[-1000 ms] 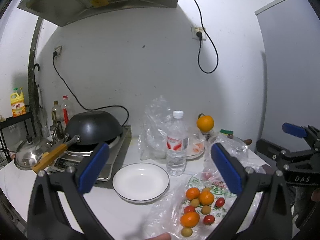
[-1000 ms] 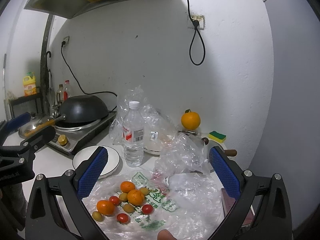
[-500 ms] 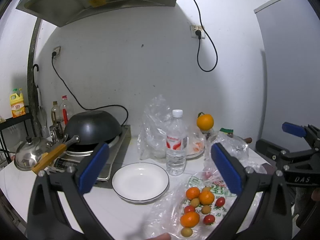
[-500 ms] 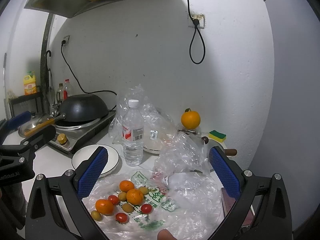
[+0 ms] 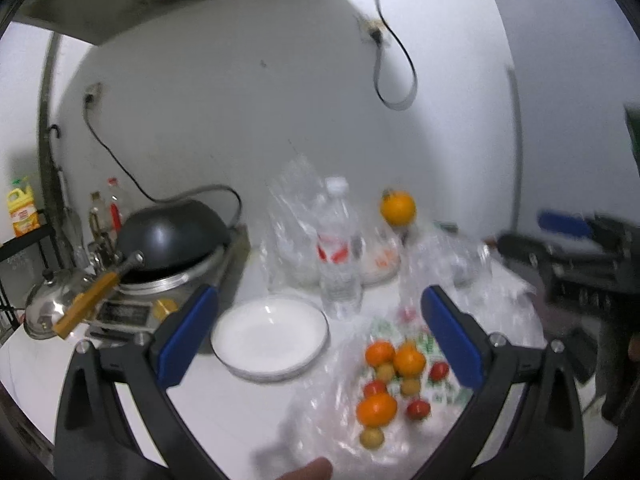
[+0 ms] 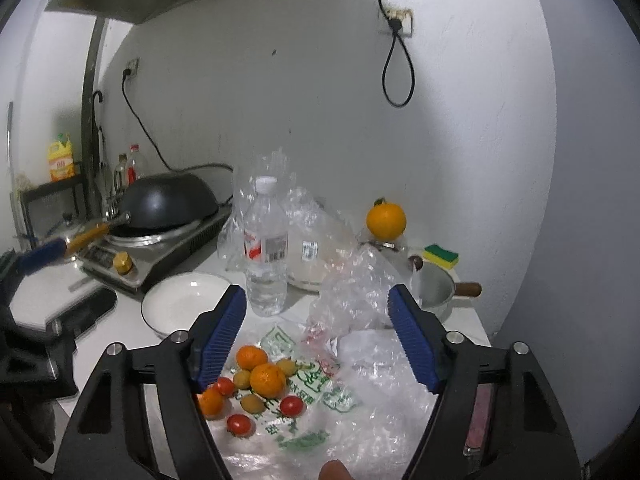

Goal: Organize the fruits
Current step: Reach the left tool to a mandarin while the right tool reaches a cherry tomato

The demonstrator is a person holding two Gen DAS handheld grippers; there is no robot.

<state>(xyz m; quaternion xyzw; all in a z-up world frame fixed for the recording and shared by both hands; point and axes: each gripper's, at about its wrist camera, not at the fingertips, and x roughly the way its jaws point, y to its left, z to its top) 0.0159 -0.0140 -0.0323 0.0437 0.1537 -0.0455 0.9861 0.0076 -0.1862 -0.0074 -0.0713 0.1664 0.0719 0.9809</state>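
I've swung both grippers down toward the fruit pile [image 6: 256, 384] on the table, jaws apart and empty, ready to pick.

Fruit pile [image 6: 256, 388] sits loose on a flattened clear plastic bag [image 6: 320, 412] with green print, on the white counter. Mix: three small mandarins [image 6: 267, 379], a few red cherry tomatoes [image 6: 291, 405], several small yellow-green round fruits [image 6: 252, 402]. All clustered, mostly touching, at the bag's left part. White plate [image 6: 184, 304] with a dark rim stands just left-behind the bag, nothing on it. One larger orange [image 6: 386, 222], green stem bit on top, perches on something behind crumpled plastic, well apart from the pile. Left wrist view shows the same pile [image 5: 394, 380] and plate [image 5: 270, 338], blurred.
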